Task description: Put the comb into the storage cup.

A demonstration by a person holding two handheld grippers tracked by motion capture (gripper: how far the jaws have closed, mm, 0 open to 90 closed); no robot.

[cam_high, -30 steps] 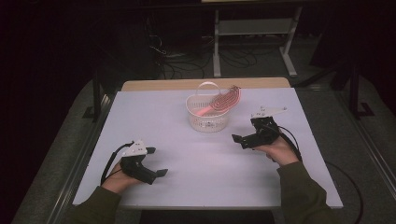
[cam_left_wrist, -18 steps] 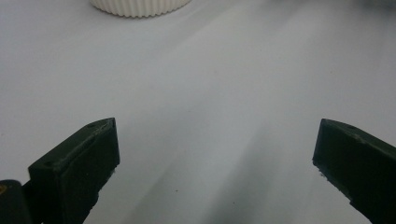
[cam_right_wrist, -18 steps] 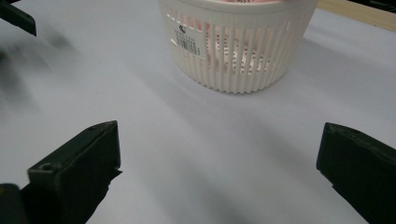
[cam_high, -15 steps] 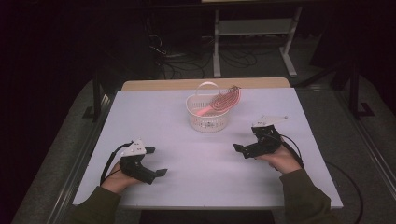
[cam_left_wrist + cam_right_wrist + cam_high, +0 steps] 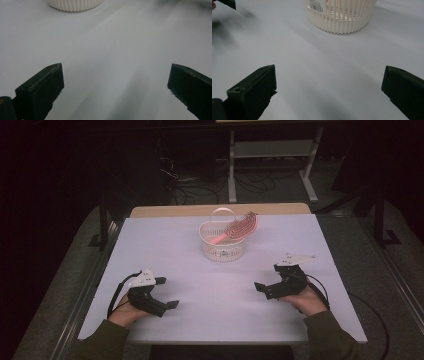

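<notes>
A white ribbed basket (image 5: pixel 223 251) stands at the table's far middle, and a pink hairbrush (image 5: pixel 241 227) leans out of it over the right rim. My left gripper (image 5: pixel 167 293) rests near the front left of the table, open and empty, with its jaws wide apart. My right gripper (image 5: pixel 266 280) sits at the front right, also open and empty. In the left gripper view the open left gripper (image 5: pixel 115 75) faces the basket's base (image 5: pixel 75 5) far ahead. In the right gripper view the right gripper (image 5: pixel 329 75) points at the basket (image 5: pixel 342 20), well short of it.
The white table top (image 5: pixel 220 285) is bare between both grippers and the basket. A strip of wood (image 5: pixel 210 210) edges its far side. Dark floor, cables and a metal stand (image 5: pixel 270 150) lie beyond. A tip of the other gripper (image 5: pixel 227 3) peeks in the right gripper view.
My right gripper has drawn back from beside the basket toward the front edge, still open. The left gripper, basket and hairbrush have stayed put.
</notes>
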